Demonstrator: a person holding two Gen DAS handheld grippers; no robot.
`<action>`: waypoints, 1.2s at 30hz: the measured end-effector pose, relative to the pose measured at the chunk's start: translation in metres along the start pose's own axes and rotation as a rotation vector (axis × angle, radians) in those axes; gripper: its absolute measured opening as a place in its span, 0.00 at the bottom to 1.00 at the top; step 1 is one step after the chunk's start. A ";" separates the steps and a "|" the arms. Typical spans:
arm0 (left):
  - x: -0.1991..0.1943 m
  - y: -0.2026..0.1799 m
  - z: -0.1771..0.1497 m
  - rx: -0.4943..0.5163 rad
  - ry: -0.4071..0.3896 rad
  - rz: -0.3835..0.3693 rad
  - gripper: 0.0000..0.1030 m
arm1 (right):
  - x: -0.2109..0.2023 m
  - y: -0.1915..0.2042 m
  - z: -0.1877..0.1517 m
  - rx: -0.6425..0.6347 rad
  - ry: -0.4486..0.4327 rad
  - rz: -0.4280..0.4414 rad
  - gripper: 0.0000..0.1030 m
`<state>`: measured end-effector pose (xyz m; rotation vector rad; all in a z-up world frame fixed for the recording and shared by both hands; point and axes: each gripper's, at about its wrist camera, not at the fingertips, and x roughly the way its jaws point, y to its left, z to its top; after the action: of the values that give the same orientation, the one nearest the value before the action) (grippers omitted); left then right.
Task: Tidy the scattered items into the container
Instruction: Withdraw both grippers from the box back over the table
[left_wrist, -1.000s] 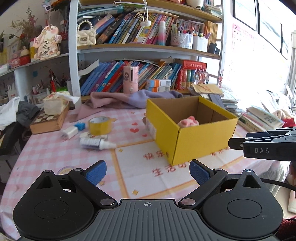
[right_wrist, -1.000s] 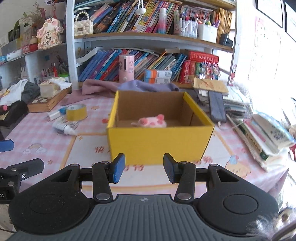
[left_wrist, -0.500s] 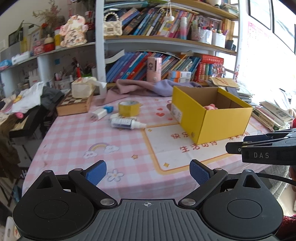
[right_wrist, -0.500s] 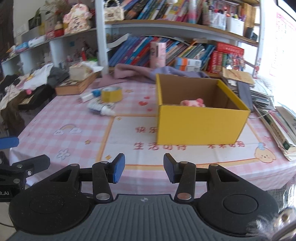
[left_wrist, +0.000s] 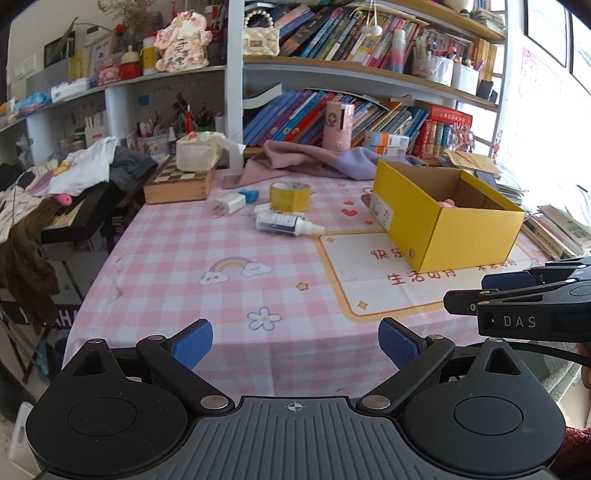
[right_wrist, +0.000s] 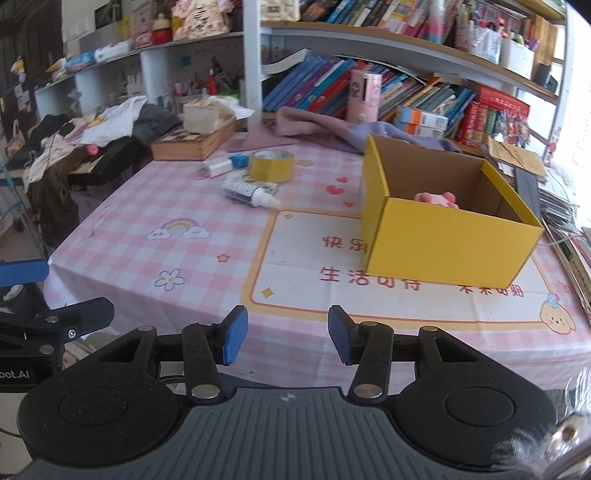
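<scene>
Nearest the cameras, both tools are hanging over the near edge of the table (left_wrist: 159, 280), well short of anything to pick up. The left gripper (left_wrist: 295, 345) is standing wide apart with nothing between its blue pads. The right gripper (right_wrist: 284, 334) is sitting at a narrower gap, its jaws opening at this moment, and it too is carrying nothing.

Farther in, on the right of the pink checked cloth, the yellow box (right_wrist: 443, 236) is standing open-topped, with a pink toy (right_wrist: 437, 198) already lying inside it. Beyond the bare middle of the cloth, to the left of the box, the loose things are sitting in a small cluster: a white bottle (left_wrist: 286, 223) lying on its side, a roll of yellow tape (left_wrist: 290, 195) just behind it, and a white charger (left_wrist: 231, 203) with a small blue piece (left_wrist: 248, 194) beside it. At the back a chessboard case (left_wrist: 179, 182) and a heap of cloth are lying against the shelves.

The step in hand looks like reaching for the next item. The bottle is nearest and is probably the easiest start: the person would do well to approach from above and close across its narrow body, not along its length, since a round bottle may roll away when nudged. The left gripper, already spread wide, seems better placed for that cluster.
</scene>
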<state>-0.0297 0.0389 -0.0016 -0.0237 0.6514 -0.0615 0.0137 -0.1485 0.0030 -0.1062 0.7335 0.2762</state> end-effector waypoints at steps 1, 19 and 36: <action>0.000 0.001 -0.001 -0.002 0.002 0.002 0.95 | 0.001 0.002 0.001 -0.005 0.003 0.006 0.46; 0.030 0.024 0.013 -0.029 0.035 0.063 0.95 | 0.048 0.020 0.030 -0.065 0.036 0.090 0.47; 0.101 0.027 0.066 -0.027 0.057 0.091 0.95 | 0.129 -0.007 0.100 -0.073 0.059 0.115 0.47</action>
<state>0.0922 0.0593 -0.0116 -0.0183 0.7094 0.0345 0.1716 -0.1084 -0.0097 -0.1418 0.7897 0.4110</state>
